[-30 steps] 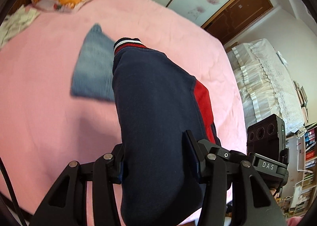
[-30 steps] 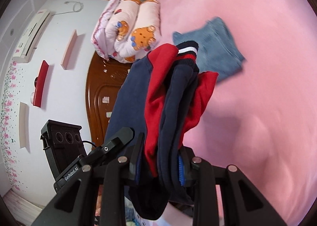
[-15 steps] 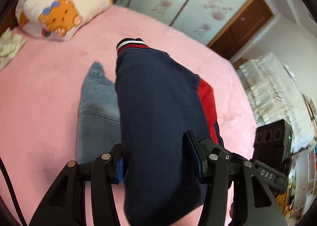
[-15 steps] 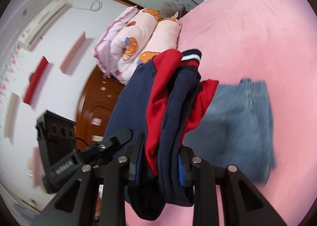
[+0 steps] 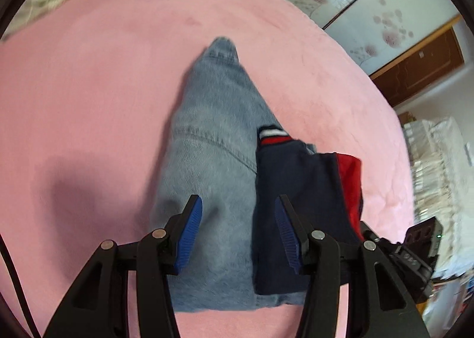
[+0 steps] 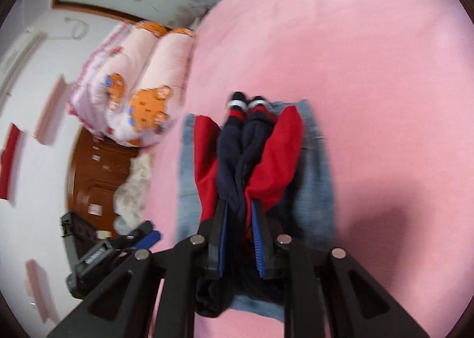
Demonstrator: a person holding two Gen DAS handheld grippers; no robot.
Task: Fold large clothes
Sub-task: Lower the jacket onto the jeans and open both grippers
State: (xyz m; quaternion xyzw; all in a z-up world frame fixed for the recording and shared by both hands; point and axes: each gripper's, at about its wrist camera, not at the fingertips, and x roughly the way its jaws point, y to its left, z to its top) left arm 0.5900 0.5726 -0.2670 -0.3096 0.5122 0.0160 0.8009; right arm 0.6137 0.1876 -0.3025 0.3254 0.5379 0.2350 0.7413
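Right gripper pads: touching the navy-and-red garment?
Touching. The right wrist view shows the right gripper with its closing jaws pinching the bunched navy-and-red garment between both blue pads, over the folded jeans.

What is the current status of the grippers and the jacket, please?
Left hand-held gripper open, empty. Right hand-held gripper closing on jacket, above folded jeans. Nothing blocking.

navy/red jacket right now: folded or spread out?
Folded. The navy-and-red jacket is bunched into a narrow layered bundle, cuffs together, over the folded jeans, pinched by the closing right gripper.
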